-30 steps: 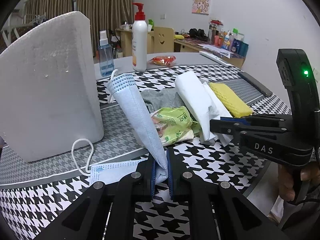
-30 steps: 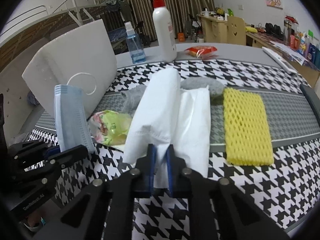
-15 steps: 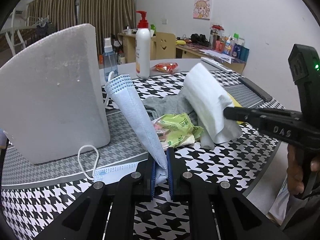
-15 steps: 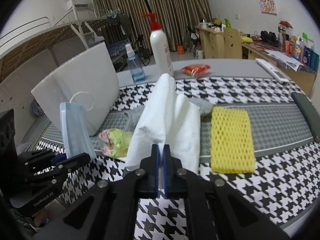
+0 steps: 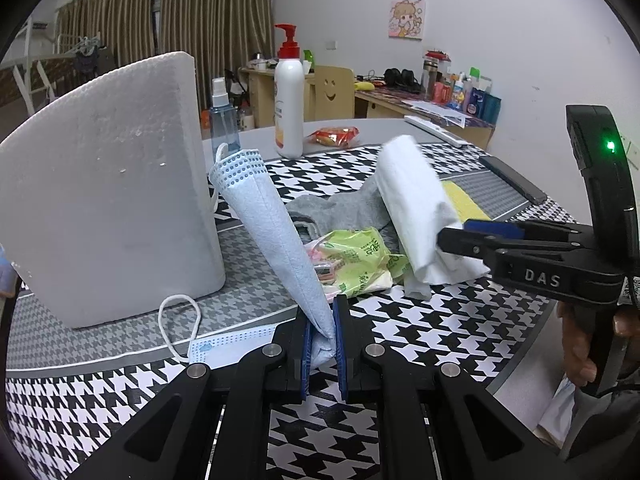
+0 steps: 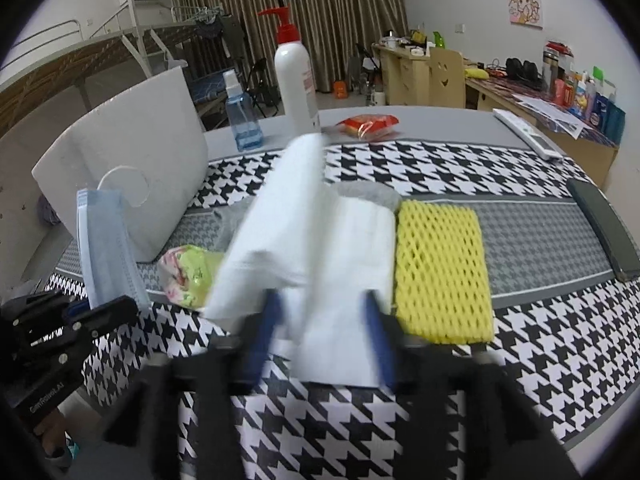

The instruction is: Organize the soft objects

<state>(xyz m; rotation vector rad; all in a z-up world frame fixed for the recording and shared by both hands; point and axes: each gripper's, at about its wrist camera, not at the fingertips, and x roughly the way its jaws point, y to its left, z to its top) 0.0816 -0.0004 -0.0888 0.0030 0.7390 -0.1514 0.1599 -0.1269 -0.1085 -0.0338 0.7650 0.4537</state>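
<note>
I have the left gripper (image 5: 320, 336) clamped on the mask (image 5: 272, 236); right gripper (image 6: 324, 332) jaws have just been opening, towel (image 6: 316, 240) slack between them (sock, pouch, yellow net unsorted on bench (image 6: 520, 364)).

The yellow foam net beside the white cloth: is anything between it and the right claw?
Yes. The white cloth lies between the pads of the right claw, which has just been opening, so it sits in front of that claw. The yellow foam net lies just right of the cloth, with nothing on top.
</note>
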